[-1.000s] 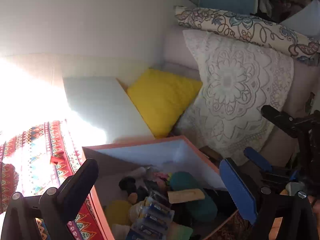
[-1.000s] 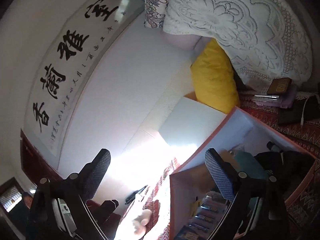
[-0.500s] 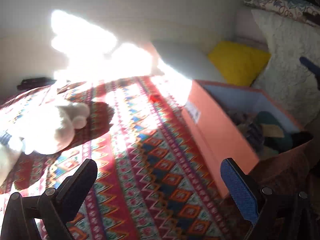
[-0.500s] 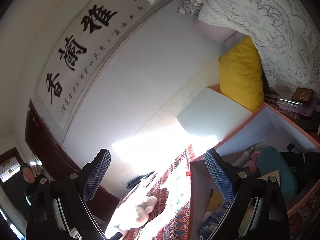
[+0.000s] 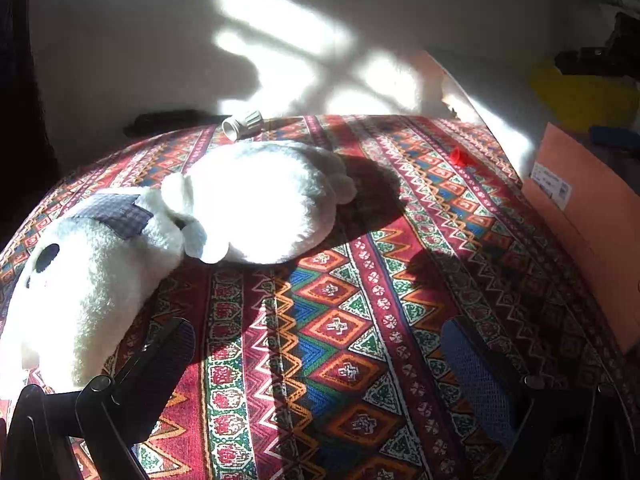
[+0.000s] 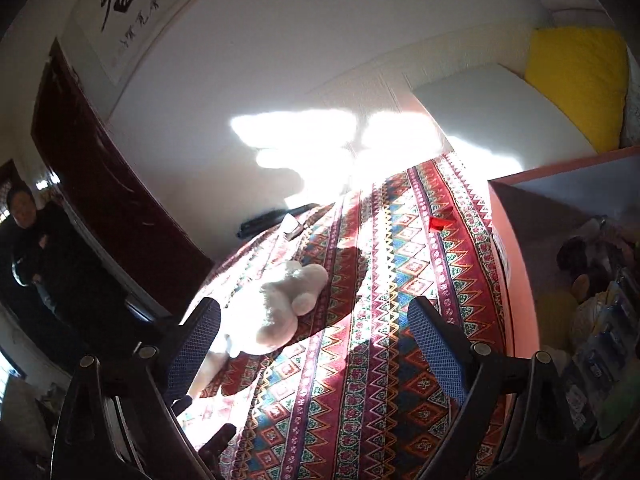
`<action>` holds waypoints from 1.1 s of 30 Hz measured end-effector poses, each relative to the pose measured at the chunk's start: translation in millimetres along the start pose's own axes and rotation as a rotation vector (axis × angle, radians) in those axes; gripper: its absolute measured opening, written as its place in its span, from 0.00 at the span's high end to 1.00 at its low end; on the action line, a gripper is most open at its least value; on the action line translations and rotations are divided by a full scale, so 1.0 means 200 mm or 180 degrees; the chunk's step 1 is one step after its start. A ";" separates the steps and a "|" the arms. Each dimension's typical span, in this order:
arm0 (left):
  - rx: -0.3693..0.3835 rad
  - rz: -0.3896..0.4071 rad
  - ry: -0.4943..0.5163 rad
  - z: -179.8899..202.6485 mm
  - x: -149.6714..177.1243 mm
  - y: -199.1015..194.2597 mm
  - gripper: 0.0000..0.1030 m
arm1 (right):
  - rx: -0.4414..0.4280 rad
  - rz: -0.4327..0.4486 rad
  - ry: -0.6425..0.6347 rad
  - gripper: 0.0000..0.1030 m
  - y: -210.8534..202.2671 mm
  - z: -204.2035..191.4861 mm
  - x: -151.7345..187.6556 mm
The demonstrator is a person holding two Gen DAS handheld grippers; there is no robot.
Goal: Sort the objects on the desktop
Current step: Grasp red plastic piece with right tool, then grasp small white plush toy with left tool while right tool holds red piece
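Observation:
A white plush toy (image 5: 168, 224) with a checked scarf lies on the patterned tablecloth (image 5: 360, 280), left of centre; it also shows in the right wrist view (image 6: 284, 304). My left gripper (image 5: 320, 364) is open and empty, low over the cloth, the plush just beyond its left finger. My right gripper (image 6: 316, 344) is open and empty above the cloth, the plush near its left finger. The orange storage box (image 5: 592, 216) stands at the right; in the right wrist view (image 6: 516, 280) it holds several items. A small red piece (image 5: 460, 157) and a white ribbed cap (image 5: 242, 124) lie on the cloth.
A black object (image 5: 168, 120) lies at the table's far edge by the wall. A yellow cushion (image 6: 576, 80) and a white board (image 6: 492, 108) are behind the box. A person in dark clothes (image 6: 28, 236) stands at the far left by a dark door.
Both views have swung left, away from the box toward the plush toy and the cloth. The left gripper has dropped closer to the table. Both grippers stay open.

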State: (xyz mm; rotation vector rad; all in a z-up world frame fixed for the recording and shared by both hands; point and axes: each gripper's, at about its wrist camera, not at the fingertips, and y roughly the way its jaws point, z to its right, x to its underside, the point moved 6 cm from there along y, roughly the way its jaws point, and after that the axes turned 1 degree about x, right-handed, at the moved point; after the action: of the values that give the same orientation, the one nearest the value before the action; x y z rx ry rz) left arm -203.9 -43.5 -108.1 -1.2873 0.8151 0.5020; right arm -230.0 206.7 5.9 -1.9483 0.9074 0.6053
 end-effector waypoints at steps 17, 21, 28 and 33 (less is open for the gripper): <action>0.0290 -0.0802 -0.0708 -0.18 0.09 0.31 0.01 | 0.1775 -0.0425 0.0655 0.49 1.40 0.92 -0.34; 0.0262 -0.0764 -0.0616 -0.14 0.10 0.27 0.01 | 0.1407 -0.0519 0.0675 0.50 1.36 0.87 -0.32; 0.0138 -0.0455 -0.0352 -0.07 0.05 0.14 0.01 | 0.0211 -0.0741 0.0863 0.50 0.96 0.48 -0.13; -0.0277 -0.0214 -0.0103 -0.12 0.01 0.09 0.01 | -0.0184 -0.0565 0.0589 0.49 0.53 0.16 -0.01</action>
State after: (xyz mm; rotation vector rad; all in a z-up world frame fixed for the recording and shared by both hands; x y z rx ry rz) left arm -221.7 -62.4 -121.7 -1.3787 0.7272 0.5080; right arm -316.8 197.6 -63.0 -2.1365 0.8250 0.3561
